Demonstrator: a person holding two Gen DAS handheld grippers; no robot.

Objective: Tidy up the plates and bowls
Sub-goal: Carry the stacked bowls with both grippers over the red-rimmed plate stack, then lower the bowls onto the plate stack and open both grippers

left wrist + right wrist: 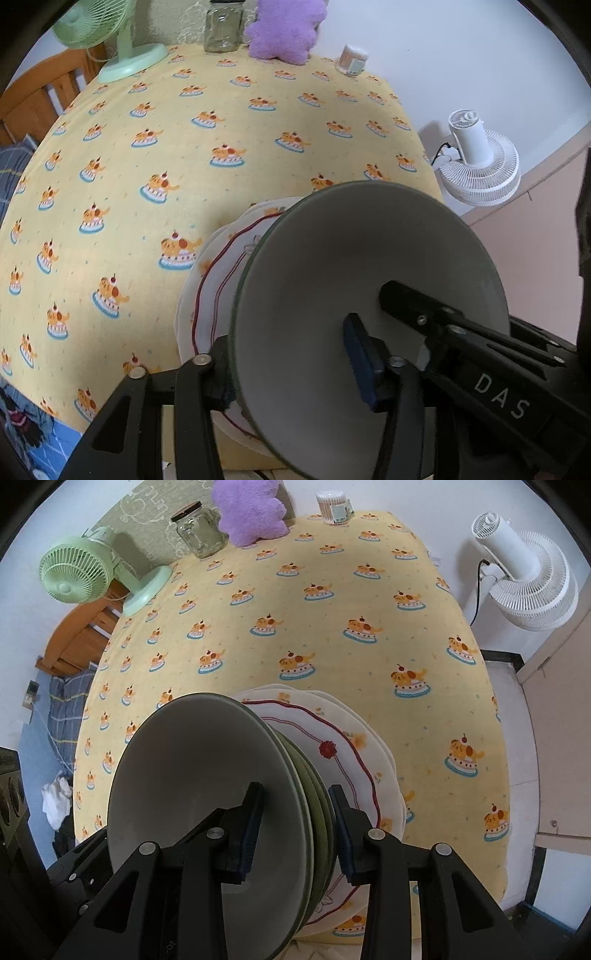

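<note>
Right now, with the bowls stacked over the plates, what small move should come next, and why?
Probably open the right tongs and let go. They clamp the rims of the green bowls, which appear to rest on the plates, while the left tongs stand open around the rim.

Yellow-clothed table (332,602) w/ plates (362,746), fan (85,576), jar (199,531).

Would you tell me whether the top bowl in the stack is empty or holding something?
Empty: the top bowl shows only bare grey inside, apart from gripper fingers reaching in.
</note>
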